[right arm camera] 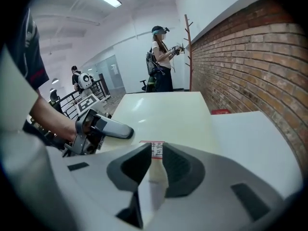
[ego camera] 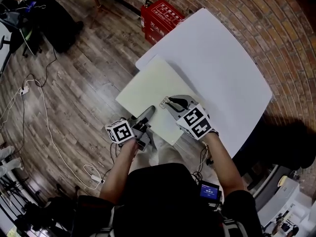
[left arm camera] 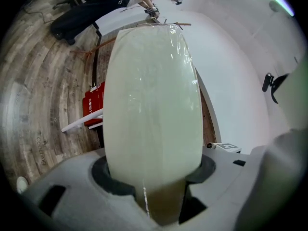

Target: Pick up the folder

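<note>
Pale cream flat plastic folder (ego camera: 153,90), near edge clamped by both left gripper (ego camera: 148,113) and right gripper (ego camera: 165,102). Grasp achieved; clearance from the white worktop (ego camera: 217,63) unconfirmed.

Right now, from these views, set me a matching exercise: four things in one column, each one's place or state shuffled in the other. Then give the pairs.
Things
1. folder
2. red box
3. right gripper
4. table

Places and states
A. stands on the wood floor
B. shut on the folder's labelled edge
C. pale cream, sticks out past the table's edge
D. white top, next to the brick wall

Pairs: 1-C, 2-A, 3-B, 4-D
</note>
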